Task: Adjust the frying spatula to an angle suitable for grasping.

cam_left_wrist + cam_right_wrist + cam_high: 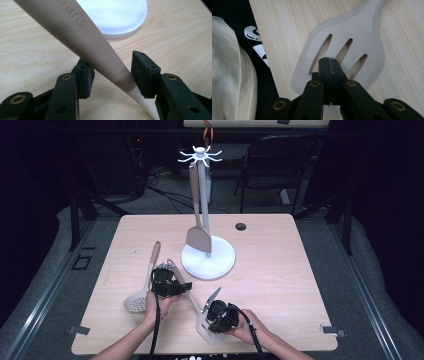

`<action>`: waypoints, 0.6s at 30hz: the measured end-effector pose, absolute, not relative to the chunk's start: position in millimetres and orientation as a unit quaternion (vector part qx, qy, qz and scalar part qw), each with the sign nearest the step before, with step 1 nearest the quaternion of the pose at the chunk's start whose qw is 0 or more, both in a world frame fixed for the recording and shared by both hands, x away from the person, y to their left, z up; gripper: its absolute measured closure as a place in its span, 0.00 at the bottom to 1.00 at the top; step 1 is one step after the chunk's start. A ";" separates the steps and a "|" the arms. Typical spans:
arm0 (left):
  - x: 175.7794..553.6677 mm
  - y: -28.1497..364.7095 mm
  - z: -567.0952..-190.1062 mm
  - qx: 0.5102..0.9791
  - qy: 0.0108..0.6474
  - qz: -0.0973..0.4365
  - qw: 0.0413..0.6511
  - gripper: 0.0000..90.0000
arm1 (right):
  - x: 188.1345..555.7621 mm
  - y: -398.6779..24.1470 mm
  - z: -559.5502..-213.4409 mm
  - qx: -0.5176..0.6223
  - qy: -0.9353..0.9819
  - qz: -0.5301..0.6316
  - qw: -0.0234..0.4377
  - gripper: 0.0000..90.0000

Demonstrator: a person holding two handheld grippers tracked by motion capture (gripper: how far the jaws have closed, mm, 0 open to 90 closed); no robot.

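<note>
- slotted turner (pixel 200 312) lies on the table (pixel 280 285) between the two grippers, tan handle running up-left, pale slotted blade (pixel 342 53) at the near end.
- right gripper (pixel 212 317) has its jaws pressed together; in the right gripper view the pads (pixel 329 66) meet over the blade just below the three slots. whether a thin bit of blade is caught between them cannot be told.
- blade spreads out ahead of the right fingertips and to both sides; bare wood beyond it.
- left gripper (pixel 186 287) sits at the handle end, jaws part spread with the handle (pixel 85 40) crossing the gap on a diagonal.
- in the left gripper view the right-hand pad (pixel 143 72) is touching, or all but touching, the handle where tan changes to pale; the left-hand pad (pixel 85 77) sits just beside it, with the handle passing above and in front of it. firm pinch not shown.
- raised lettering on the handle just ahead of the left fingertips, part readable.
- white round base (pixel 117 17) of the utensil stand (pixel 207 255) lies beyond the left fingertips, near but apart from the handle.
- stand post upright, with a spoked hook ring on top; a tan solid spatula (pixel 197 227) hangs from it, blade down over the base.
- perforated skimmer (pixel 142 287) lies flat just outboard of the left gripper, round head near, handle pointing away.
- a person's hands hold both grippers from the near edge; pale sleeve (pixel 229 75) and dark printed fabric beside the right jaws.
</note>
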State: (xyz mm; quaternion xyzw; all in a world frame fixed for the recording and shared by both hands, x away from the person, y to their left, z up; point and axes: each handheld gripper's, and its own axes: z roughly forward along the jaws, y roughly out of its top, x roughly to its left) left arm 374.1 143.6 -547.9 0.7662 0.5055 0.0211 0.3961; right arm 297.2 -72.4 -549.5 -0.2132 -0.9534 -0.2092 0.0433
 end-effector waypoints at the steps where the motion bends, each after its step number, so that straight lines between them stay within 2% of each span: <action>1: 373.3 144.1 -546.8 0.764 0.504 0.021 0.402 0.60 | 297.3 -72.6 -549.2 -0.213 -0.953 -0.209 0.044 1.00; 8: 366.5 144.6 -535.3 0.759 0.485 0.023 0.433 0.65 | 298.7 -74.3 -545.6 -0.208 -0.955 -0.204 0.045 1.00; 9: 365.6 143.9 -533.6 0.760 0.482 0.026 0.436 0.66 | 299.2 -74.5 -544.7 -0.213 -0.954 -0.206 0.050 0.98; 10: 364.7 143.5 -532.3 0.759 0.480 0.027 0.438 0.66 | 300.1 -75.1 -544.9 -0.219 -0.950 -0.212 0.064 0.90; 12: 362.3 142.4 -528.6 0.759 0.474 0.032 0.445 0.67 | 300.6 -75.6 -543.7 -0.221 -0.948 -0.215 0.077 0.88; 18: 354.8 139.4 -520.3 0.755 0.463 0.042 0.463 0.70 | 301.9 -77.5 -532.5 -0.223 -0.943 -0.245 0.040 0.78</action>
